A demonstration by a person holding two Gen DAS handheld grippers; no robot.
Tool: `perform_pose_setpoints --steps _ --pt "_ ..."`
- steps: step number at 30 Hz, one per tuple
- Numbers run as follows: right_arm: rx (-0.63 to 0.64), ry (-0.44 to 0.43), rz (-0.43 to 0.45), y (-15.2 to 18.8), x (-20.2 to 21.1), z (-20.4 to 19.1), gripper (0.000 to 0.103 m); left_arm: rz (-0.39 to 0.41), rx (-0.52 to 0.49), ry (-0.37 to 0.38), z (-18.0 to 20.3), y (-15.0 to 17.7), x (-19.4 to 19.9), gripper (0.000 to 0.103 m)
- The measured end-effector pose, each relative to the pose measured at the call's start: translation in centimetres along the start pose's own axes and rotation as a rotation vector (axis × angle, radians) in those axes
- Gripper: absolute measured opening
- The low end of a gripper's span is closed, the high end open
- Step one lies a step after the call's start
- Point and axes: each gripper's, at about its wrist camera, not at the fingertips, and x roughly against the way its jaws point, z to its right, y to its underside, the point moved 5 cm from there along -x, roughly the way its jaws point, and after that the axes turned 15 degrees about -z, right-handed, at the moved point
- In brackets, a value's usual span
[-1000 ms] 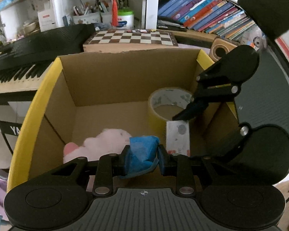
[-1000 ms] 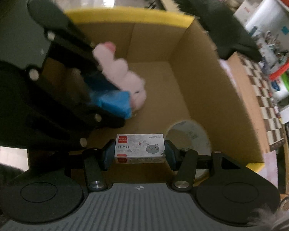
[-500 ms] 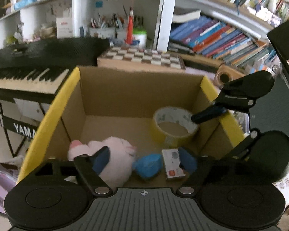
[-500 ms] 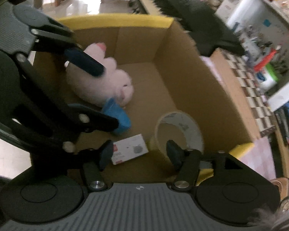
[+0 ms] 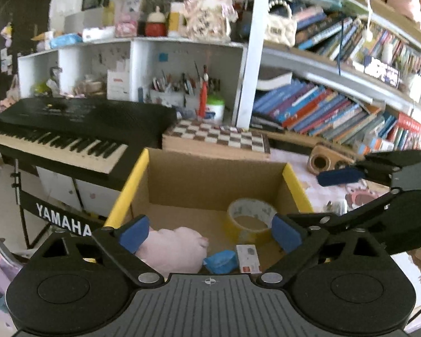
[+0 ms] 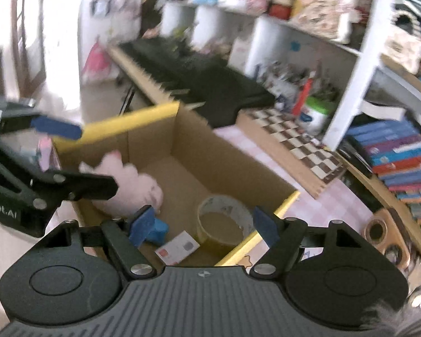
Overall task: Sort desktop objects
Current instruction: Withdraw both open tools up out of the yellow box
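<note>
A cardboard box (image 5: 210,179) (image 6: 151,146) with yellow rims holds a pink plush toy (image 5: 174,247) (image 6: 134,185), a yellow tape roll (image 5: 249,219) (image 6: 224,221), a crumpled blue object (image 5: 220,261) (image 6: 158,231) and a small white staples box (image 5: 248,257) (image 6: 179,245). My left gripper (image 5: 209,231) hangs above the box's near side, its jaws opening wide with nothing between the pads. My right gripper (image 6: 202,226) hovers over the box's near corner, jaws also opening and empty. Each gripper shows at the edge of the other's view.
A black Yamaha keyboard (image 5: 70,129) stands left of the box. A chessboard (image 5: 219,137) lies behind it, with pen holders and a shelf of books (image 5: 336,115) beyond. A wooden speaker (image 5: 322,160) rests on the pink-checked tabletop at right.
Both grippers let go: the blue object and the staples box now lie on the box floor. Both jaws spread and both grippers rose and pulled back from the box.
</note>
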Motion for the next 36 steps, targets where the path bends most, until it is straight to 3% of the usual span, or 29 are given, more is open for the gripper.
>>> perform_pose_setpoints --steps 5,12,16,22,32,36 --pt "-0.171 0.015 0.089 0.9 3.1 -0.3 0.080 0.031 0.021 0.010 -0.8 1.0 2.0 0.098" --pt "-0.317 0.083 0.145 3.7 6.1 -2.5 0.080 0.048 0.061 0.030 -2.0 3.5 4.3 0.101" --pt "-0.354 0.124 0.156 5.7 7.1 -4.8 0.080 0.063 0.091 0.024 -2.6 5.1 5.6 0.103" --pt "-0.449 0.113 0.130 9.0 8.4 -8.4 0.081 0.054 0.131 0.028 -2.9 8.2 7.1 0.103" --pt "-0.460 0.211 0.119 13.0 10.1 -12.7 0.083 0.043 0.144 0.006 -2.9 12.1 9.3 0.103" --pt "-0.454 0.264 0.126 14.4 10.8 -13.8 0.085 0.091 0.166 0.010 -2.8 13.4 11.0 0.103"
